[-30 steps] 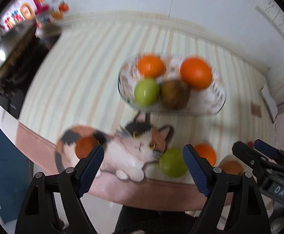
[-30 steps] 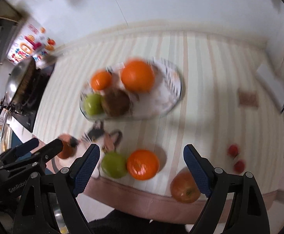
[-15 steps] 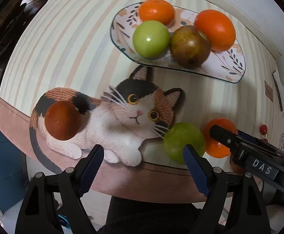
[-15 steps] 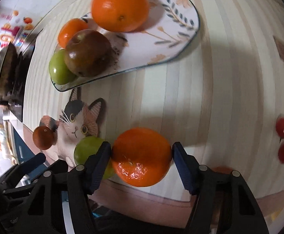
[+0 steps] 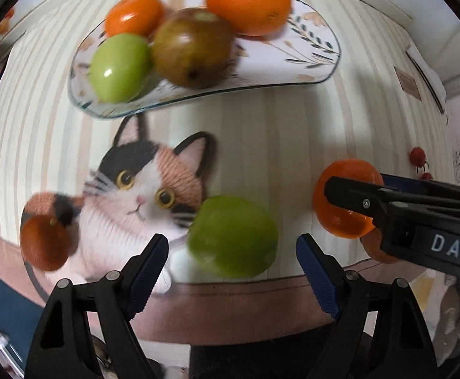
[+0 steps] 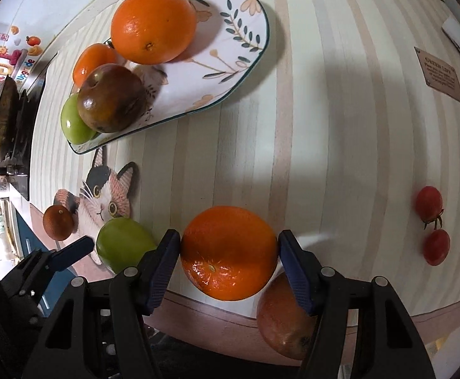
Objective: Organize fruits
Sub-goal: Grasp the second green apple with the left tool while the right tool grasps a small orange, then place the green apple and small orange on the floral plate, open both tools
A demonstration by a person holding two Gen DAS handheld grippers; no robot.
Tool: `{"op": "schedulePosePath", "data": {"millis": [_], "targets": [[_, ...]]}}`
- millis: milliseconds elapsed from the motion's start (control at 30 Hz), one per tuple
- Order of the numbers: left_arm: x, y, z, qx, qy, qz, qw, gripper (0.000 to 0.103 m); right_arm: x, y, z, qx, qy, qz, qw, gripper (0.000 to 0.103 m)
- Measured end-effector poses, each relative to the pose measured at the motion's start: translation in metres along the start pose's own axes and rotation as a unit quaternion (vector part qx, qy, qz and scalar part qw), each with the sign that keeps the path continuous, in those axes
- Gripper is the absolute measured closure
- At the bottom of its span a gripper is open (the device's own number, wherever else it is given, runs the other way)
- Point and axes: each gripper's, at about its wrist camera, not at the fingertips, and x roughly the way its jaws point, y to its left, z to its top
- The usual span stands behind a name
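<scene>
Both tongs have dropped toward the loose fruit at the near edge of the desk (image 6: 340, 101), well in front of the plate (image 6: 242, 9).

The right tongs (image 6: 228, 254) were spread wide a moment ago; now their pads sit against both sides of the orange (image 6: 228, 252), so it is gripped, though it seems not yet lifted. A reddish fruit (image 6: 280, 322) lies just beside it, partly under the right finger.

The left tongs (image 5: 231, 257) have come down over the green fruit (image 5: 233, 235), which lies beside the cat picture (image 5: 141, 189) on the near side of the plate. Its jaws are closing with the fruit between them, but gaps show on both sides, so nothing is held there yet.

The plate already carries a large orange, a small one, a brown fruit and a green one, with bare space at its right end. The likely next step is lifting the orange there, minding the reddish fruit.
</scene>
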Motion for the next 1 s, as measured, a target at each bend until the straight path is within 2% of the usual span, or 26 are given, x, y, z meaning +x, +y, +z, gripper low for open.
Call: {"op": "schedulePosePath", "data": {"millis": [67, 300, 500, 733, 833, 1000], "targets": [[0.006, -0.01, 0.002, 0.021, -0.006, 0.021, 0.9995, 0.042, 0.001, 0.001, 0.001, -0.001, 0.001, -0.001, 1.0, 0.036], [0.005, -0.02, 0.006, 0.04, -0.034, 0.028, 0.9982, 0.042, 0.002, 0.003, 0.004, -0.004, 0.003, -0.008, 1.0, 0.036], [0.002, -0.026, 0.014, 0.05, -0.04, 0.031, 0.9974, 0.042, 0.007, 0.003, 0.008, 0.0, 0.015, -0.005, 1.0, 0.035], [-0.003, -0.008, 0.018, 0.047, -0.038, 0.023, 0.9979, 0.042, 0.013, 0.003, 0.01, 0.004, 0.022, -0.005, 1.0, 0.035], [-0.005, 0.002, 0.006, 0.045, -0.036, 0.018, 0.9982, 0.042, 0.011, 0.003, 0.01, 0.004, 0.012, -0.008, 1.0, 0.035], [-0.014, 0.017, 0.004, 0.025, -0.035, 0.0, 0.9991, 0.043, -0.005, 0.001, 0.02, 0.014, -0.002, 0.015, 1.0, 0.036]]}}
